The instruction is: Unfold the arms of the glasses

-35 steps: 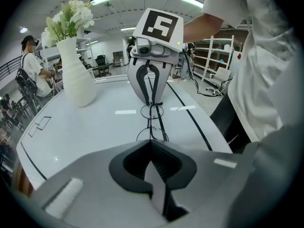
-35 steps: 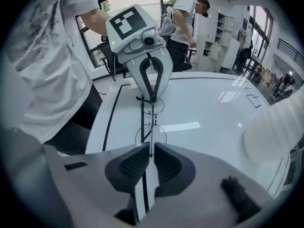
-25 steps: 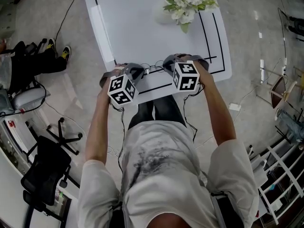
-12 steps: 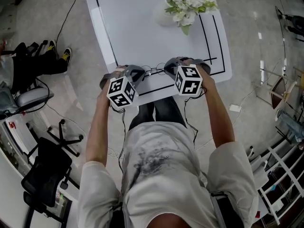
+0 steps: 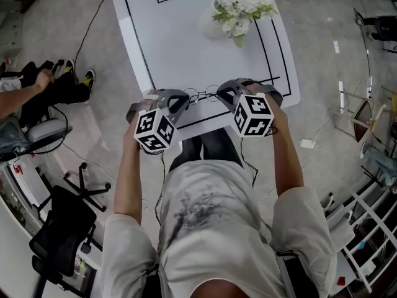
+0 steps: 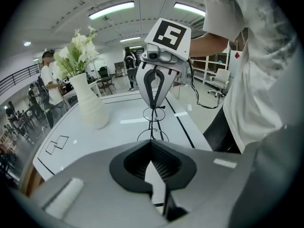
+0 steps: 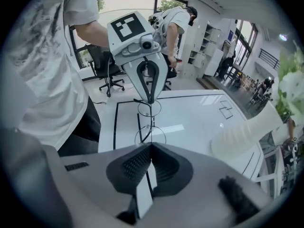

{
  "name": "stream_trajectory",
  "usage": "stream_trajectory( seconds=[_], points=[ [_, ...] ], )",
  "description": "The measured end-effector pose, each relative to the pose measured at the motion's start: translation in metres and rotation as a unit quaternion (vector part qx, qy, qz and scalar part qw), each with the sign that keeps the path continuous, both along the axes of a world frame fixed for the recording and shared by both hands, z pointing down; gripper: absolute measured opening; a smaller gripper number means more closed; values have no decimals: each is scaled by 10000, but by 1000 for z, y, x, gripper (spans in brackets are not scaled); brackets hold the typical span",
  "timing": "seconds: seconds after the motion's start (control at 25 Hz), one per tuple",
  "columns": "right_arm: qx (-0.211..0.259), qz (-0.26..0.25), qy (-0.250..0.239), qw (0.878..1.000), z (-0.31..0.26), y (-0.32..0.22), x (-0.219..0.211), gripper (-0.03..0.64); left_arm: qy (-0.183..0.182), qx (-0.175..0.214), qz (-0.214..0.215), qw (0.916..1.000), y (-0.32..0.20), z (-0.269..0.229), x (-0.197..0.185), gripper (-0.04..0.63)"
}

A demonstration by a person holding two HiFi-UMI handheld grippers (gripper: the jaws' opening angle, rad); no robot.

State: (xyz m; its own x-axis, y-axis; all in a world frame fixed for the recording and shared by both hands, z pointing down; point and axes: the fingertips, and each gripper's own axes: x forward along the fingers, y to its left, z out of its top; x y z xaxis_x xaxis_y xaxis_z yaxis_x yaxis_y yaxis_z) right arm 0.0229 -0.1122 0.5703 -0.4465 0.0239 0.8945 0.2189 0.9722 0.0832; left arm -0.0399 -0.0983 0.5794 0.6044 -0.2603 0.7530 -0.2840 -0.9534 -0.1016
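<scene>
1. Left gripper [image 6: 152, 145]: the jaws are closed tight on one end of the glasses [image 6: 152, 123]. The part gripped is hidden where the jaws meet.
2. Right gripper [image 7: 150, 146]: the jaws are closed tight on the opposite end. The grip point is likewise hidden.
3. Glasses: a thin wire frame with round lenses, held between the two grippers over the near edge of the white table [image 5: 186, 42]. The head view shows only faint wire loops.
4. Arm position, folded or open: cannot be determined.
5. Vase [image 5: 213, 25]: stands well apart from the glasses. Its flowers are cut off by the top edge of the head view.

White short-sleeved T-shirt [image 5: 217, 241] with grey print, dark trousers [image 5: 214, 143]
</scene>
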Motion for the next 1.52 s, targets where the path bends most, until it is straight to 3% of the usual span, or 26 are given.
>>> stream_trajectory(
  seconds=[0.36, 0.88, 1.12, 1.52],
  points=[
    [506, 84, -217, 9985, -64, 2, 5, 18, 128, 461, 111, 9988, -1, -69, 5, 9],
    [1035, 162, -753, 9916, -153, 12, 13, 18, 636, 1071, 254, 9919, 11, -161, 10, 9],
    [997, 296, -1222, 9870, -177, 14, 16, 18, 1149, 1028, 82, 9880, 13, -182, 8, 8],
    [924, 602, -1597, 9810, -182, 11, 20, 18, 1679, 963, -355, 9805, 12, -189, 9, 8]
  ],
)
